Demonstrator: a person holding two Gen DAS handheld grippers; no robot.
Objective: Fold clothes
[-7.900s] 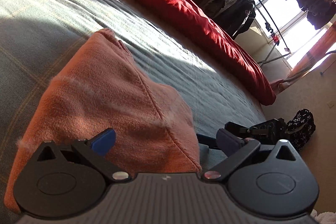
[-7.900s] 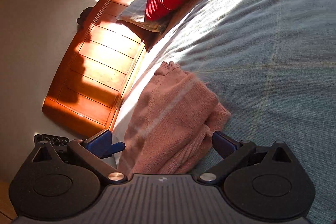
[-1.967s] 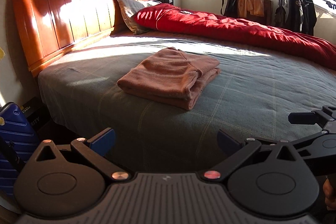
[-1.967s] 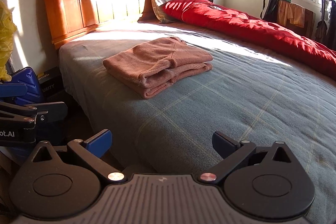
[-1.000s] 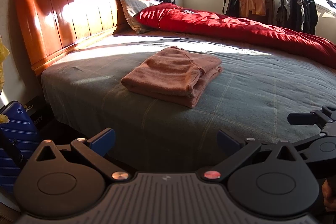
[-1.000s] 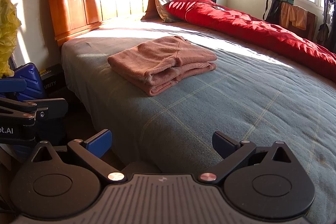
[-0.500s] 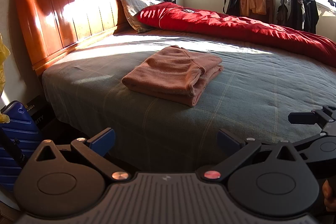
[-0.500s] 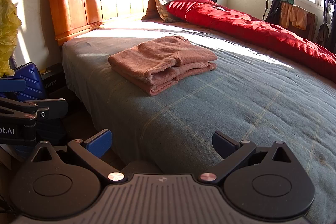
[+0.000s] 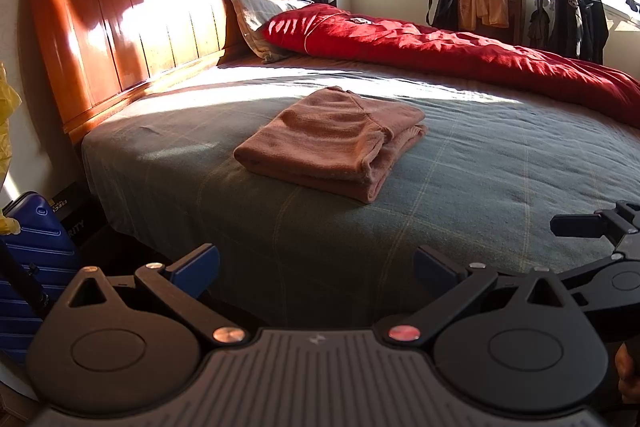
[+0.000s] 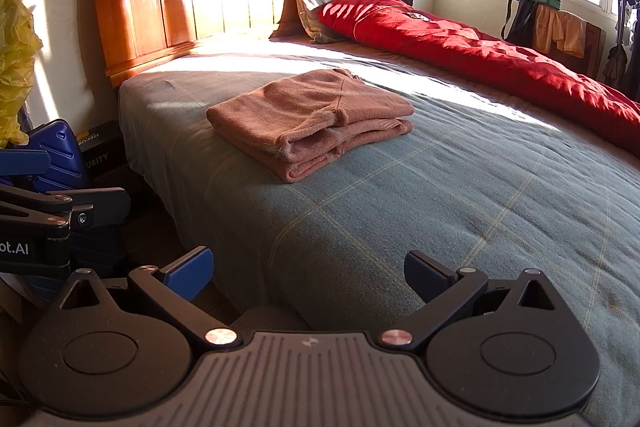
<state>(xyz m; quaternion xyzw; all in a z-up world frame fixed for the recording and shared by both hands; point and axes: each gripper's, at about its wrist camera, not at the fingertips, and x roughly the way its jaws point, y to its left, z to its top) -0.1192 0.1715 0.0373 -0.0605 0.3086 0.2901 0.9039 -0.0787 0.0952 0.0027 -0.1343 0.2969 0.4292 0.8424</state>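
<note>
**Folded garment on bed, both grippers held back**

Writing: "ot.AI" in white on the left gripper's body at the left edge of the right wrist view; "URITY" on a dark box (image 10: pixel 98 157) on the floor beside a blue suitcase (image 10: pixel 56 155).

Room: grey-green checked bedspread (image 9: pixel 460 195) lies bare around the garment on all sides; red duvet (image 9: pixel 460 55) runs along the far right edge; wooden headboard (image 9: pixel 152 23) at far left.

Item: pink folded garment (image 9: pixel 332 143), flat, towards the bed's near left edge.

Left gripper (image 9: pixel 316 263): fingers spread, holding nothing, off the near bed edge, well apart from the garment. Right gripper (image 10: pixel 306 269): likewise spread and empty.
</note>
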